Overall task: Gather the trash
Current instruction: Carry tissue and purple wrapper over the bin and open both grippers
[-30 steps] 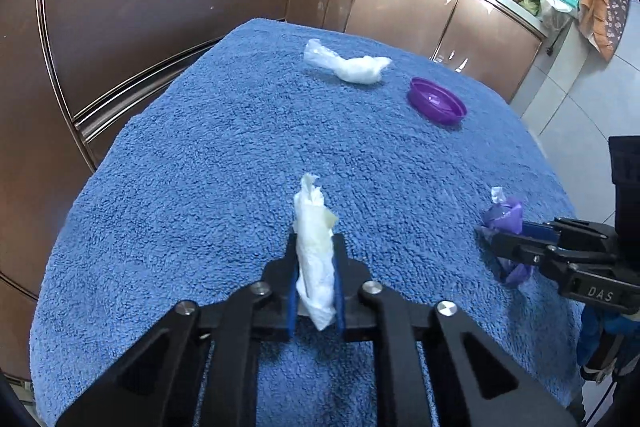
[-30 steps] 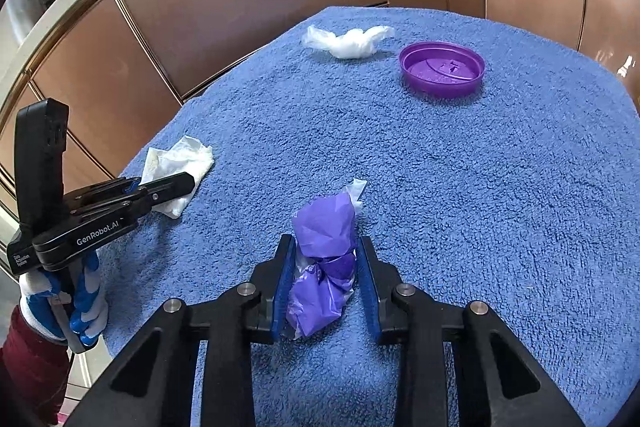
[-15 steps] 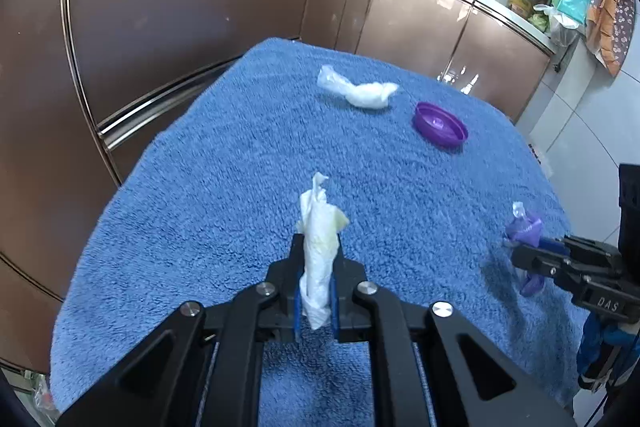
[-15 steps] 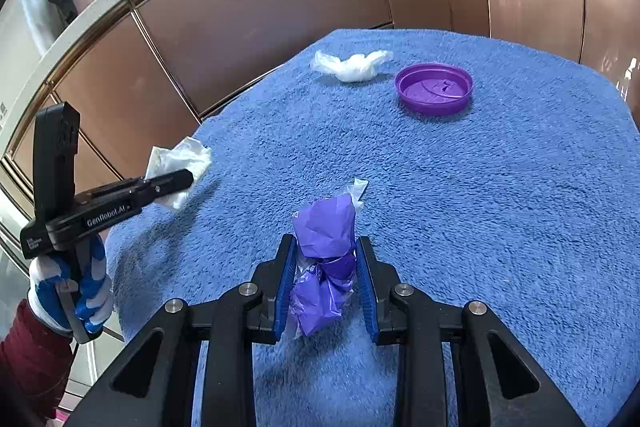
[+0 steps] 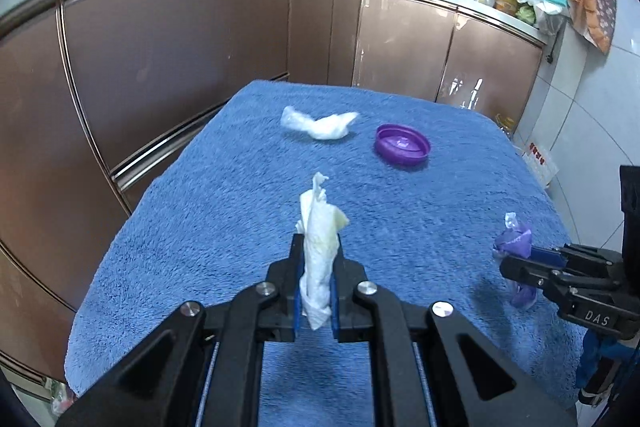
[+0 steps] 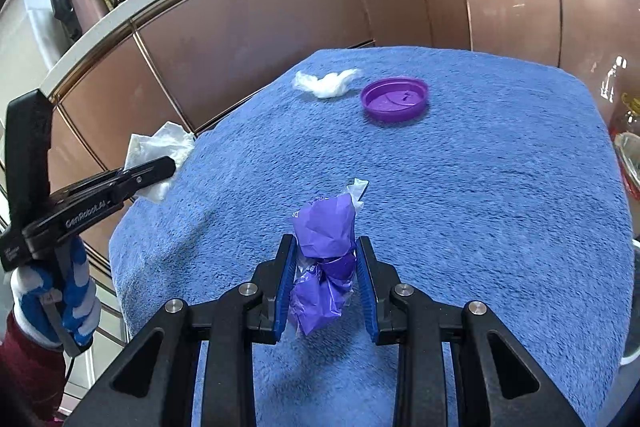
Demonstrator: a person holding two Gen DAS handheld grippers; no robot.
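Black tongs (image 5: 316, 291) with blue pads, silver screws (blue-white striped glove (image 6: 60, 301)).

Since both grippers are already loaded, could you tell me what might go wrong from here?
1. The tissue sticks up loosely from the left hand-held gripper; it could slip out while being carried.
2. The purple bag bulges past the right hand-held gripper and may snag or drop.
3. With both full, the white wad and purple lid on the blue towel could be forgotten.
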